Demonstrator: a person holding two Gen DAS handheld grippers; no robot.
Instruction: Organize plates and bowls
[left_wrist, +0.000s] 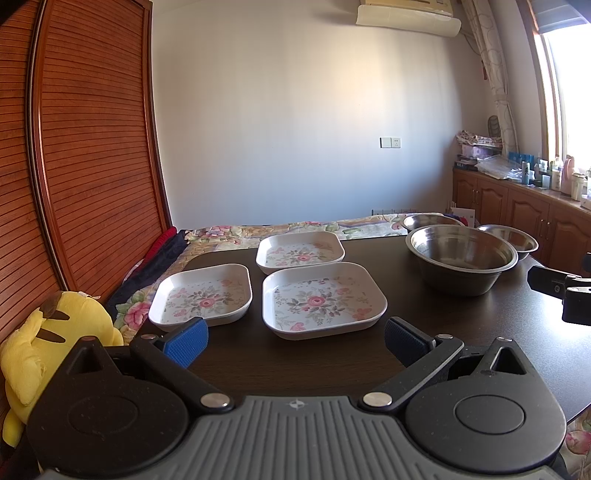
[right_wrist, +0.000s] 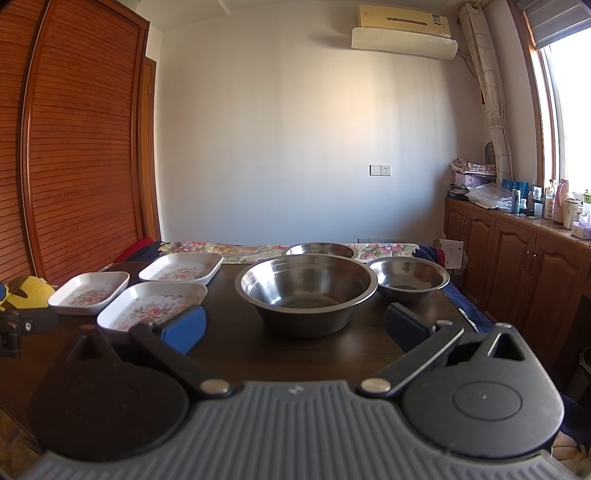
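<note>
Three square white plates with a pink flower print lie flat on the dark table (left_wrist: 461, 325): a near one (left_wrist: 323, 299), a left one (left_wrist: 202, 295) and a far one (left_wrist: 300, 252). My left gripper (left_wrist: 295, 341) hangs open just in front of the near plate, nothing between its blue pads. Three steel bowls stand to the right: a large one (right_wrist: 308, 290), a smaller one (right_wrist: 409, 278) to its right and another (right_wrist: 320, 250) behind. My right gripper (right_wrist: 295, 326) is open in front of the large bowl, holding nothing.
A yellow plush toy (left_wrist: 48, 354) sits off the table's left edge by the slatted wooden wardrobe (left_wrist: 92, 147). A flowered blanket (left_wrist: 229, 232) lies beyond the far edge. Wooden cabinets (right_wrist: 524, 266) with bottles run along the right under the window.
</note>
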